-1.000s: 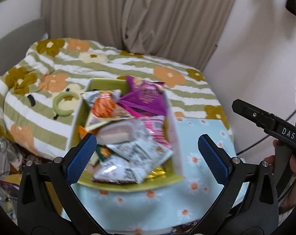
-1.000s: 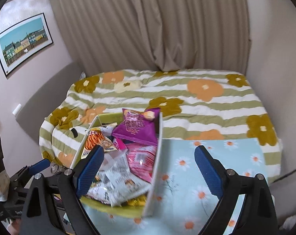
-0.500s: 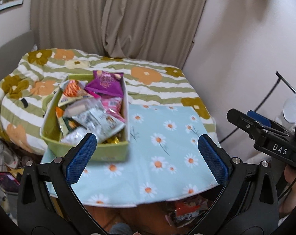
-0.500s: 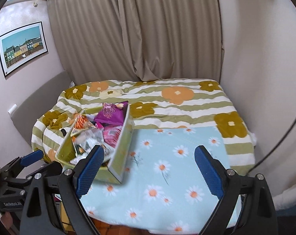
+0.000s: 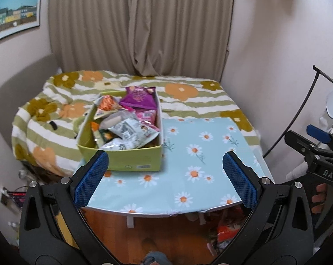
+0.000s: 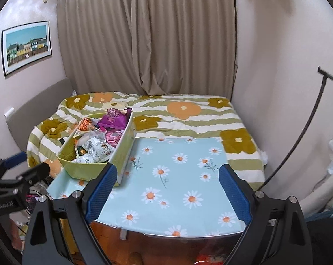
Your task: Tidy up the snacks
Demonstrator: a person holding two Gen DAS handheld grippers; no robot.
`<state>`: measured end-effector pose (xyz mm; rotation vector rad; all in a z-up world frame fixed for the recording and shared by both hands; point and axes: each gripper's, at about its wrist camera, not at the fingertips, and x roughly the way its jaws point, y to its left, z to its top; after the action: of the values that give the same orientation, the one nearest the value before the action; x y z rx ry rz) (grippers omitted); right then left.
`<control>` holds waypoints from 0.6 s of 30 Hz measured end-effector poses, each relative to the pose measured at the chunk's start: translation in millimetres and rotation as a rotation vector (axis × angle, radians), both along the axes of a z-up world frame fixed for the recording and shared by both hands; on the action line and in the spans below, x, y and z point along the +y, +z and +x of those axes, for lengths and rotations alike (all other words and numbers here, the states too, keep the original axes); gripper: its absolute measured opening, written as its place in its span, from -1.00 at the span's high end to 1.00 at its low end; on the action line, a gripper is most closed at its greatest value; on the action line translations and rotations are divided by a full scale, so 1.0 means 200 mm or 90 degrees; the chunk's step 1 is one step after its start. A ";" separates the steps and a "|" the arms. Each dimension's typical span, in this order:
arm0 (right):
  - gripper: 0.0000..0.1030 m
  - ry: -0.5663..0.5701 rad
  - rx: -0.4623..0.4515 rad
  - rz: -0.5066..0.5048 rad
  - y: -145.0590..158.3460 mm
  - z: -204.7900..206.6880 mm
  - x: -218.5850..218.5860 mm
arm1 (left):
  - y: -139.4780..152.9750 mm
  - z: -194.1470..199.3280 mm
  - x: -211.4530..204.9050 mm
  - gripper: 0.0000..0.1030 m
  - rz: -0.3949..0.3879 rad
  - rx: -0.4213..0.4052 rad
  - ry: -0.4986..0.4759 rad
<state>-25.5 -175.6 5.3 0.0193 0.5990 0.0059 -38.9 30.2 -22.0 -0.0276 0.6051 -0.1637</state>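
One green box (image 5: 131,162) sits at the left side of one small table covered with a light blue daisy cloth (image 5: 201,165); in the right wrist view the same box (image 6: 122,152) stands at the table's left edge, its far end close to the bed. The box is heaped with snack packets, too jumbled for a full count, though some can be told apart: one purple bag (image 5: 138,98) standing at the far end, one orange-and-white packet (image 5: 107,104) to its left, at least one pink packet (image 5: 147,117) along the right wall, and two or three white-and-grey packets (image 5: 131,130) toward the near end. The rest of the cloth right of the box carries only its printed daisies. Two grippers are up in front of the table, neither touching anything. The left gripper (image 5: 166,174) has its two blue-padded fingers spread wide with nothing between them, the left pad (image 5: 91,177) overlapping the box's near corner in the view. The right gripper (image 6: 166,195) is likewise spread wide and holds nothing; its body also shows at the right edge of the left wrist view, gripped by the person's hand (image 5: 319,198). Behind the table lies one bed with a green-striped, flower-patterned cover (image 6: 188,112), beige curtains (image 6: 148,37) hang behind it, and one framed picture (image 6: 26,46) of coloured houses hangs on the left wall.
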 end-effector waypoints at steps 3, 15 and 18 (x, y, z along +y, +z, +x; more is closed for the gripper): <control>-0.79 -0.003 -0.008 0.001 0.00 -0.04 0.00 | 0.00 -0.03 0.02 -0.99 -0.001 -0.002 0.005; -0.79 -0.018 -0.010 0.012 0.00 -0.08 -0.01 | 0.02 -0.02 0.01 -0.99 0.018 -0.013 0.009; -0.79 -0.021 -0.009 0.013 0.00 -0.06 -0.01 | 0.02 -0.01 0.00 -0.99 0.022 -0.015 0.007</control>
<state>-38.3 -178.1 4.6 0.0487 0.5839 -0.0205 -40.4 30.9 -17.1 0.0054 0.5844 -0.1432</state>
